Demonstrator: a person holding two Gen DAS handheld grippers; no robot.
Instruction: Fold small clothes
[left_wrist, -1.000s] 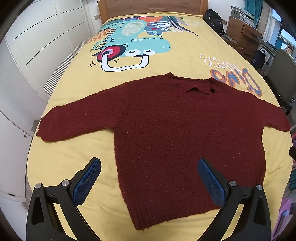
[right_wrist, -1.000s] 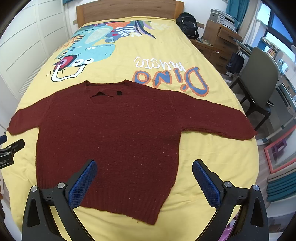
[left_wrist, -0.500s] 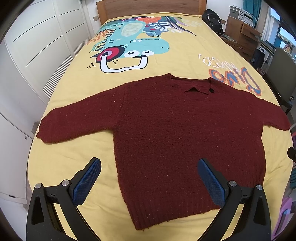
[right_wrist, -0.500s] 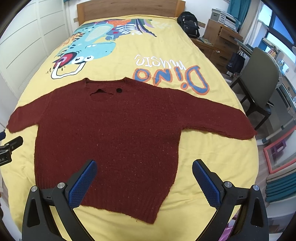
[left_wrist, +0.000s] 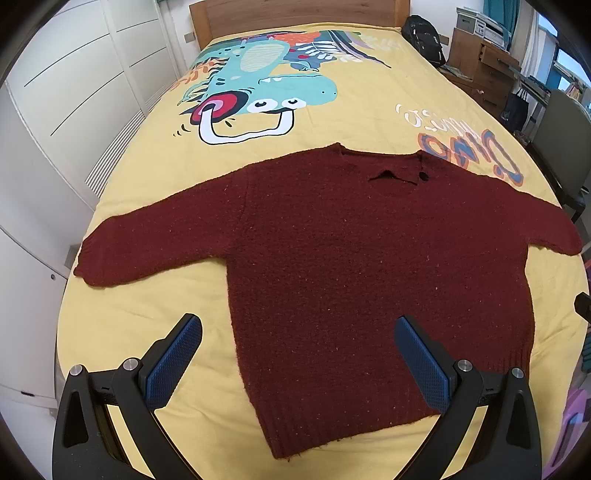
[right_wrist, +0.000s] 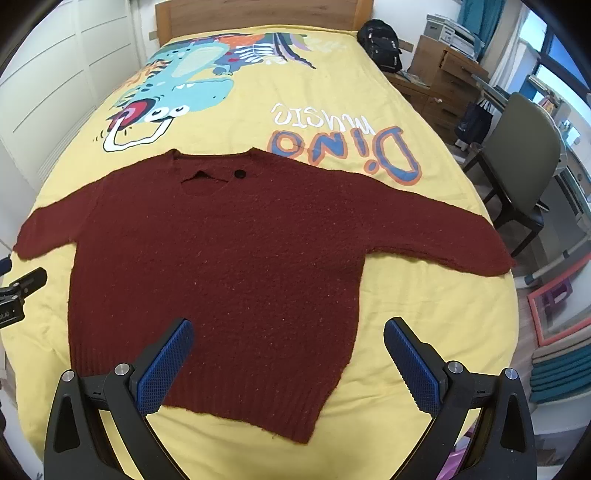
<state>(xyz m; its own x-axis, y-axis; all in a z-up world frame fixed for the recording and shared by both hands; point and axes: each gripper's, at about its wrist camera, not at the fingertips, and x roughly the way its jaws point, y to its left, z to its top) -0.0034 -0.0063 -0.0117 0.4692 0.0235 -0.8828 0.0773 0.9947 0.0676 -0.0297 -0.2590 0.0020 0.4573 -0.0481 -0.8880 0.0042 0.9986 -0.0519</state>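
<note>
Maroon sweater lies flat on the bed, sleeves spread, hem toward me, so every edge is reachable. My left gripper and right gripper hover spread, empty, above the hem.

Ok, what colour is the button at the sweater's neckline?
Black, on the dark red sweater; the button shows best in the right wrist view.

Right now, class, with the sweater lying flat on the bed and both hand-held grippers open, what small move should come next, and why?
Probably lower the left hand-held gripper toward the left sleeve. The sweater lies spread flat on the bedspread with both sleeves out, nothing is folded yet, and both hand-held grippers, the right too, are open and hold nothing.
</note>
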